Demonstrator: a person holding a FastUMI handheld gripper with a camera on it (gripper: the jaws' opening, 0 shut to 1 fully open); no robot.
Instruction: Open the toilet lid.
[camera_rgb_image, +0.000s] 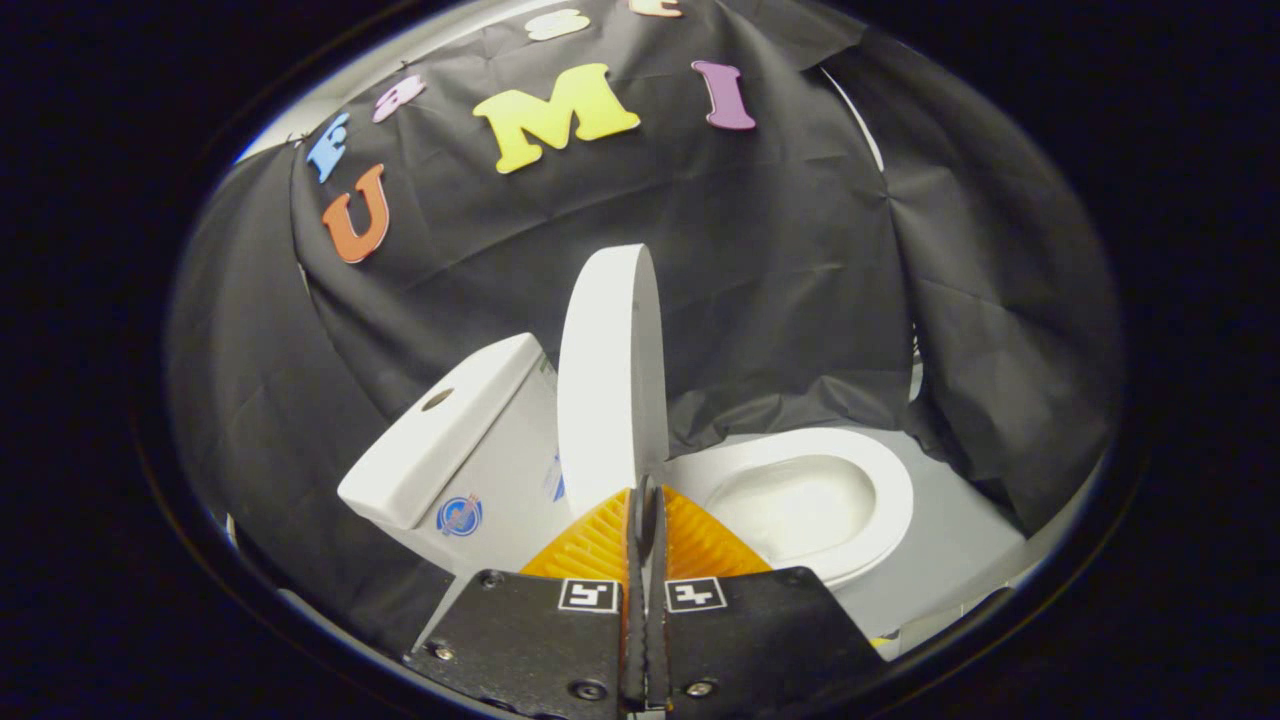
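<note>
A white toilet stands against the black cloth wall. Its lid (610, 380) is raised and stands nearly upright, seen almost edge-on, between the tank (455, 440) and the open seat and bowl (800, 500). My gripper (645, 492) is shut, its fingers pressed together with only a thin dark line between them. The fingertips sit right at the near rim of the lid. I cannot tell whether they touch it. The bowl lies just ahead and to the right of the fingers.
The tank top carries a round flush button (437, 399), and a blue round sticker (460, 516) is on the tank's side. Black cloth (800, 250) drapes closely behind and around the toilet. Pale floor (960, 540) shows to the right of the bowl.
</note>
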